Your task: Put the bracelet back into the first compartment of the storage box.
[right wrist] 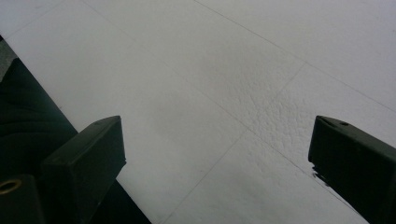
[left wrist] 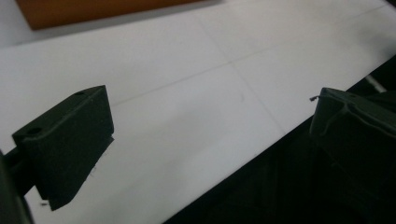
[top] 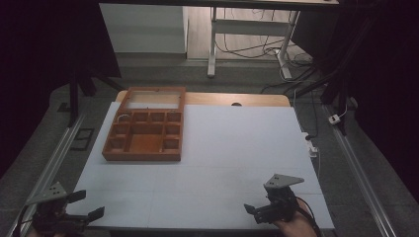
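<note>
A brown wooden box [top: 143, 136] with several small compartments lies on the left half of the white table top [top: 237, 148]. Its framed lid [top: 152, 98] stands open behind it. A corner of the wooden box [left wrist: 93, 11] appears at the top of the left gripper view. My left gripper [top: 89, 205] hovers at the table's near left corner, jaws wide apart and empty [left wrist: 210, 98]. My right gripper [top: 257, 211] is at the near right edge, held by a hand, open over bare white surface [right wrist: 217, 126].
Aluminium rails [top: 54, 163] run along both sides of the table. A white plug block [top: 311, 148] with a cable sits at the right edge. Beyond the table stand a white desk frame [top: 247, 29] and floor cables [top: 276, 49]. The near table edge [left wrist: 280, 135] drops into dark.
</note>
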